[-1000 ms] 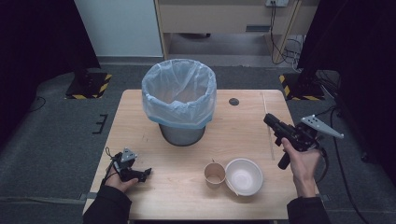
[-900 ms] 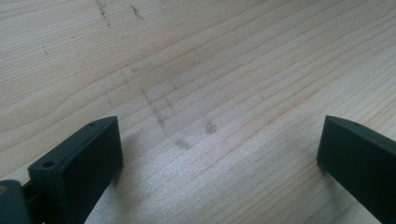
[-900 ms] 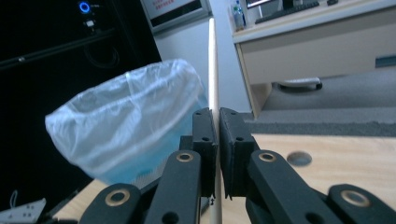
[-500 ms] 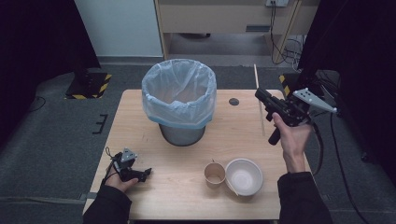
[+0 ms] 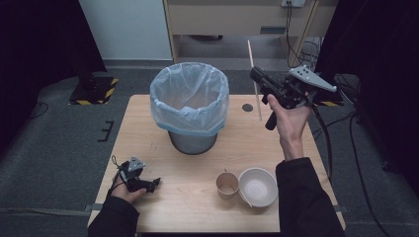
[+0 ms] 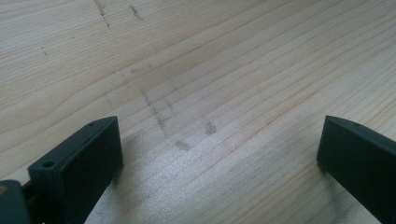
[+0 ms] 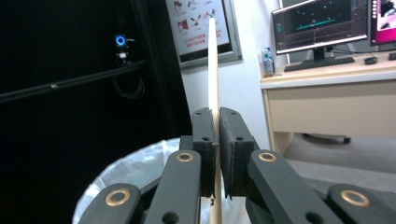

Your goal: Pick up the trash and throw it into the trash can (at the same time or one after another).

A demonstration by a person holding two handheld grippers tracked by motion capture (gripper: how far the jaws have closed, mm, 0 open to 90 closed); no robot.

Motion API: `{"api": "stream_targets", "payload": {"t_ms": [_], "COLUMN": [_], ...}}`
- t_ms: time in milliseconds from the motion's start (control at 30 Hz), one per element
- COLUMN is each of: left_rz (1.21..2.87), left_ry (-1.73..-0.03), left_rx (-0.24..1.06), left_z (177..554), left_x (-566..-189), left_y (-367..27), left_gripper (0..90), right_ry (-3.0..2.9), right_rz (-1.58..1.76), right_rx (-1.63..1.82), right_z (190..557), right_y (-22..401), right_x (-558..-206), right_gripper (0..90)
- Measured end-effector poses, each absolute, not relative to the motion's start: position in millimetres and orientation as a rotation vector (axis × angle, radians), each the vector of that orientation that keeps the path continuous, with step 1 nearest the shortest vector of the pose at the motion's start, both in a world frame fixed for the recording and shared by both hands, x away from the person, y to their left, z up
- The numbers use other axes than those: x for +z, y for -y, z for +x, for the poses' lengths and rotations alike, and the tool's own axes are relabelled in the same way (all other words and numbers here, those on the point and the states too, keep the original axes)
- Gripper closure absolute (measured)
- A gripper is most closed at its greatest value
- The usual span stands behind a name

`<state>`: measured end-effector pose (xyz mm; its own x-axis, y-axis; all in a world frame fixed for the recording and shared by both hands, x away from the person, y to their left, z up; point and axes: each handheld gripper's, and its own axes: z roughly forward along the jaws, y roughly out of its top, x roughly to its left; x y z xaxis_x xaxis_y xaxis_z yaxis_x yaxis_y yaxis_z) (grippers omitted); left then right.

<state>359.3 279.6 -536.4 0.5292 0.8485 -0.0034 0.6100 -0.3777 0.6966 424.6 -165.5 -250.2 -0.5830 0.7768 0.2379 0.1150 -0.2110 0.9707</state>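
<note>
- between the right gripper's (image 7: 217,154) jaws, a thin wooden stick (image 7: 213,70) is pinched tight, standing nearly upright, its tip well above the pads and its tail hanging below them.
- up it comes: a second ago this gripper sat low by the table's right edge; now the stick (image 5: 254,79) is carried higher and further toward the far side, just right of the lined bin (image 5: 189,98).
- that reads as a carry to the bin, with the drop not yet made; the stick is beside the rim, not over the opening.
- right hand (image 5: 291,118) is raised, palm up under the gripper (image 5: 258,78), jaws aimed at the bin, forearm reaching in from the bottom right.
- left gripper (image 5: 150,183) hasn't budged, resting on the table (image 5: 148,133) near the front left corner, jaws spread wide over bare wood (image 6: 210,93) with nothing between them.
- paper cup (image 5: 227,183) and white bowl (image 5: 257,186) wait near the front edge; a second stick possibly leans on the bowl, too faint to call.
</note>
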Motion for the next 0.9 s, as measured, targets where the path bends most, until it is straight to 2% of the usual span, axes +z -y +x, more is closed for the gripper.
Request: {"api": "stream_targets", "payload": {"t_ms": [467, 900], "left_rz": [2.120, 2.122], "left_ry": [-1.178, -1.175], "left_rx": [0.473, 0.470], "left_z": [359, 360], "left_x": [-536, -536], "left_y": [-280, -279], "left_gripper": [0.0, 0.0], "right_ry": [-1.588, -1.591], "right_rz": [1.000, 0.951], "right_rx": [1.886, 1.943], "right_z": [457, 484], "right_y": [118, 76], "right_x": [-222, -222], "right_gripper": [86.0, 86.0]}}
